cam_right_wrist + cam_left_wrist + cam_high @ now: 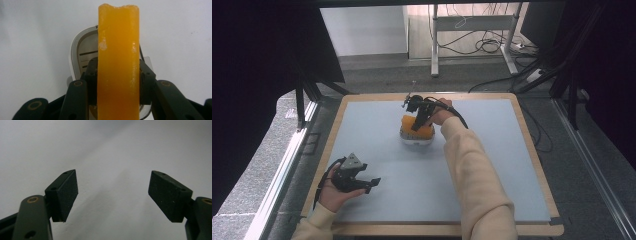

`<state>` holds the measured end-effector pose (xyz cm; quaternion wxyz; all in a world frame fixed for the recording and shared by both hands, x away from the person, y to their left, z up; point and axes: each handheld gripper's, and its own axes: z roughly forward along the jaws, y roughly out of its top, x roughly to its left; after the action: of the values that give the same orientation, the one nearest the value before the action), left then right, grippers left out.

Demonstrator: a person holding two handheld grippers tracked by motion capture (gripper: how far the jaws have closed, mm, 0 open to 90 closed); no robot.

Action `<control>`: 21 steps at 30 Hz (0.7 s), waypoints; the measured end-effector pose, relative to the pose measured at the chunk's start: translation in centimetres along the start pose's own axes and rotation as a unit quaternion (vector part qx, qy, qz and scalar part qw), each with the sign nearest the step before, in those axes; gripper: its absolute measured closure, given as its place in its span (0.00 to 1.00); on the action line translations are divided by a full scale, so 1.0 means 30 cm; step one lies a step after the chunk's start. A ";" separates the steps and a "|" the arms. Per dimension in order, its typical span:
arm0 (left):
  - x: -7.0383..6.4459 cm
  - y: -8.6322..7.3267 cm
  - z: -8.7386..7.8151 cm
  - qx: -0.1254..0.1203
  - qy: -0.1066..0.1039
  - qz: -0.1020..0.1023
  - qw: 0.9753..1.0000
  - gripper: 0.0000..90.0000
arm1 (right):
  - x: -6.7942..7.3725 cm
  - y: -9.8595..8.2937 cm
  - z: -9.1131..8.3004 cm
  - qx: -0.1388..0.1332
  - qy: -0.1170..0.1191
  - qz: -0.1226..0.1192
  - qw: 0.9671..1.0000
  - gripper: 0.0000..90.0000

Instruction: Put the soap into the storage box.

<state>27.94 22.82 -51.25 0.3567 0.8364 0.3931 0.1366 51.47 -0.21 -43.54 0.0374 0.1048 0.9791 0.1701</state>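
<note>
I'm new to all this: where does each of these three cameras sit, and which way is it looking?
High view: above the person's side, looking forward and down on the table; both sleeved forearms, the left gripper and the right gripper show.
Left gripper view: rides the left gripper, facing bare table surface between its open jaws.
Right gripper view: rides the right gripper, facing down on the white appliance; its jaws clamp the orange slab.
Shared: the high and right gripper views both show the orange slab over the white appliance.
</note>
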 end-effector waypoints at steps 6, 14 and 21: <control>0.000 -0.001 0.000 -0.001 -0.001 -0.002 1.000 0.26 | -0.007 -0.005 0.020 0.007 0.009 -0.004 1.000 0.68; 0.000 -0.001 0.002 0.000 -0.001 -0.001 1.000 0.26 | -0.011 -0.013 0.026 0.005 0.009 0.000 1.000 0.67; -0.004 0.000 0.004 0.002 -0.001 0.001 1.000 0.26 | -0.013 -0.019 -0.015 -0.033 -0.028 0.028 0.999 0.53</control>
<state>27.92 22.68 -51.34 0.3554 0.8377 0.3920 0.1356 51.70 -0.98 -43.30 0.0640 0.1356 0.9682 0.2001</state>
